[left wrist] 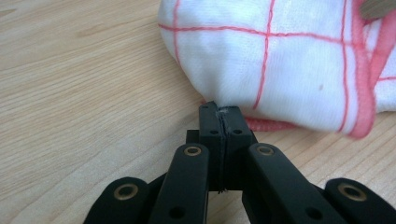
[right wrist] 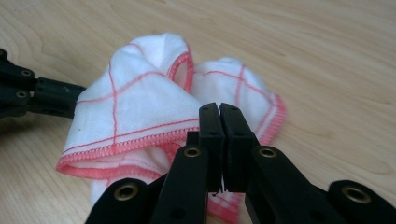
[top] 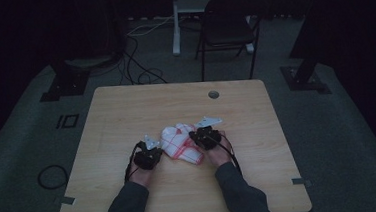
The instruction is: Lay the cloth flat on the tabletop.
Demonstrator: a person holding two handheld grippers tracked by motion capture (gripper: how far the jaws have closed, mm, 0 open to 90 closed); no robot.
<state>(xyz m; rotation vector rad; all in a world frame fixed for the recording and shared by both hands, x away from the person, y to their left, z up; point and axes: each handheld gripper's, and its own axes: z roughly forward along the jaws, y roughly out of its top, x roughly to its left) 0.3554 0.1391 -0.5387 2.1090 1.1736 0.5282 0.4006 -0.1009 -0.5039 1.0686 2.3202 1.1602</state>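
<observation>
A: Where was the cloth (top: 180,143)?

B: Bunched mid-tabletop (top: 126,115) between both hands, by the high view.

A: The left tool (left wrist: 220,111)?

B: Its own view showed the jaws pinched on the cloth's hem.

A: The right tool (right wrist: 219,108)?

B: Jaws together, cloth edge beneath; whether it was clamped, I couldn't tell.
</observation>
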